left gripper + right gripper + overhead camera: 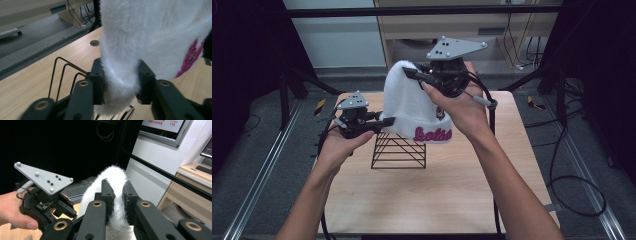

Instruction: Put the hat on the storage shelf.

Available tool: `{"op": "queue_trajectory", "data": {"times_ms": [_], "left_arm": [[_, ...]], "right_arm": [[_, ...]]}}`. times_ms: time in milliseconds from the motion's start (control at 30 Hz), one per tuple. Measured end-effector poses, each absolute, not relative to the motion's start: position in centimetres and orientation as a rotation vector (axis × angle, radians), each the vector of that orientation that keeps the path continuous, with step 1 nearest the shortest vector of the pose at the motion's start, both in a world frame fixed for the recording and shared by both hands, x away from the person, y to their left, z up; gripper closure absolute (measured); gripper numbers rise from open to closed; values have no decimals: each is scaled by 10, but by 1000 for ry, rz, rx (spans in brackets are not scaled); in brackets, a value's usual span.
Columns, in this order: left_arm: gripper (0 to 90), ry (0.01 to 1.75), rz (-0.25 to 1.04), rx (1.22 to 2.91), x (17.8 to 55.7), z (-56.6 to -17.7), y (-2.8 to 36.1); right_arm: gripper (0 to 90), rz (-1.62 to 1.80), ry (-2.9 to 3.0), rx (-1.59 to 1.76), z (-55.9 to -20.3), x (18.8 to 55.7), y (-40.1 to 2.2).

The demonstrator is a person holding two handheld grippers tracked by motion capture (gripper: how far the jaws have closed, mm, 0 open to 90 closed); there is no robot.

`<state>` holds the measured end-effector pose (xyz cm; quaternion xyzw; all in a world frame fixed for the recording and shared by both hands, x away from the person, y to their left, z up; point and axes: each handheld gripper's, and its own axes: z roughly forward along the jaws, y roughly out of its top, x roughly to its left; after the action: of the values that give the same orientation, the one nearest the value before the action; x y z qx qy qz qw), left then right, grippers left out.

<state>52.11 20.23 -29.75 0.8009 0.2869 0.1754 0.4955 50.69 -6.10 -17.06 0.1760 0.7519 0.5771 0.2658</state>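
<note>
The white fluffy hat (412, 107) hangs above the wire rack (398, 150) near the table's (437, 200) far edge. Left tongs (388, 121) pinch its brim, right tongs (409, 74) clamp its crown. Next move probably is lowering it onto the rack.

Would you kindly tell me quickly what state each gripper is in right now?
Left gripper: closed on the lower edge of the white fluffy beanie.
Right gripper: closed on the beanie's top.

"119" on wall sign (163, 123)
</note>
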Motion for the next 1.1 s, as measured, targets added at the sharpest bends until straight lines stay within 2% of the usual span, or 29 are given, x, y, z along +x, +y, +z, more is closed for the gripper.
{"op": "queue_trajectory", "data": {"times_ms": [100, 200, 500, 1100], "left_arm": [[711, 706, 447, 1933, 520, -296, 203], [711, 731, 508, 1916, 518, -294, 205], [708, 750, 577, 1923, 512, -295, 208], [704, 826, 591, 1893, 520, -312, 223]], "right_arm": [[832, 1553, 2029, 482, -171, 510, -63], [832, 1553, 2028, 491, -172, 513, -65], [831, 1546, 2043, 515, -181, 526, -64], [828, 1510, 2096, 534, -201, 548, -49]]}}
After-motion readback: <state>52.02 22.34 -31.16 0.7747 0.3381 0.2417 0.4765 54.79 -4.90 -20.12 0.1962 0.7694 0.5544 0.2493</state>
